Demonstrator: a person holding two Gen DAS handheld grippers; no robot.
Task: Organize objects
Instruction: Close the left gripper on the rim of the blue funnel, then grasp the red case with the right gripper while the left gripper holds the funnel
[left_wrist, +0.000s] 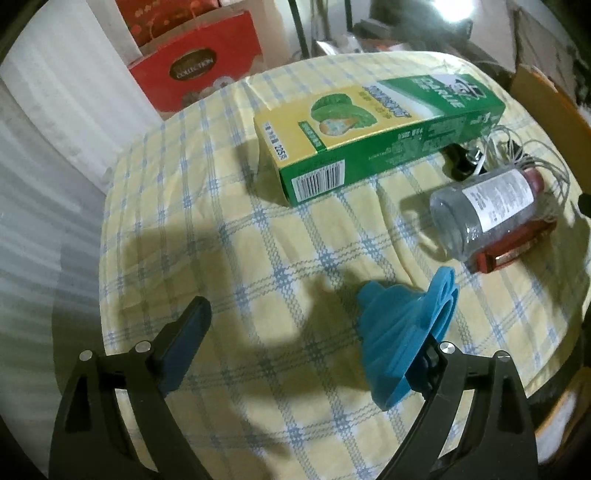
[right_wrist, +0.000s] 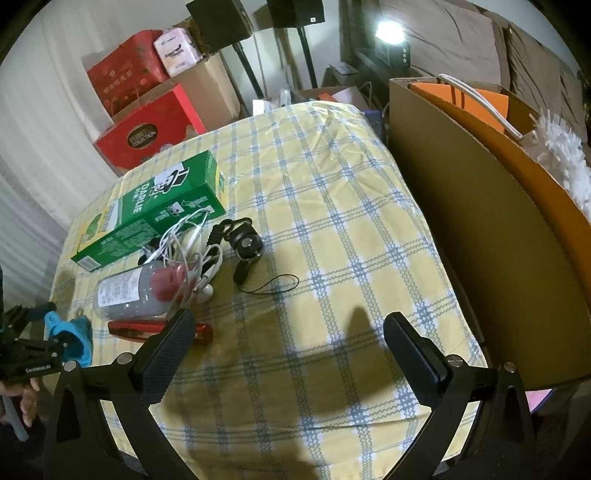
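The left hand-held gripper (left_wrist: 314, 332) stands wide open above the worktop (left_wrist: 221, 229), which is covered by a yellow and blue checked cloth. A blue collapsible funnel (left_wrist: 399, 325) sits against its right finger (left_wrist: 436, 365), at about 3 o'clock from the gap between the fingers; the left finger (left_wrist: 184, 343) is well apart from it, so nothing is pinched.

From the funnel, a green and yellow carton (left_wrist: 373, 133) lies on its side at 12 o'clock. A clear bottle with a red cap (left_wrist: 487, 206) lies at 1 o'clock, resting partly on a red flat object (left_wrist: 498, 254). A tangle of white earphone cable (right_wrist: 188, 243) lies just beside the bottle cap, with a small black device on a strap (right_wrist: 247, 247) at 3 o'clock from it.

The right hand-held gripper (right_wrist: 291, 347) hangs wide open over bare cloth, holding nothing. A cardboard box (right_wrist: 461, 221) stands at the worktop's 3 o'clock side.
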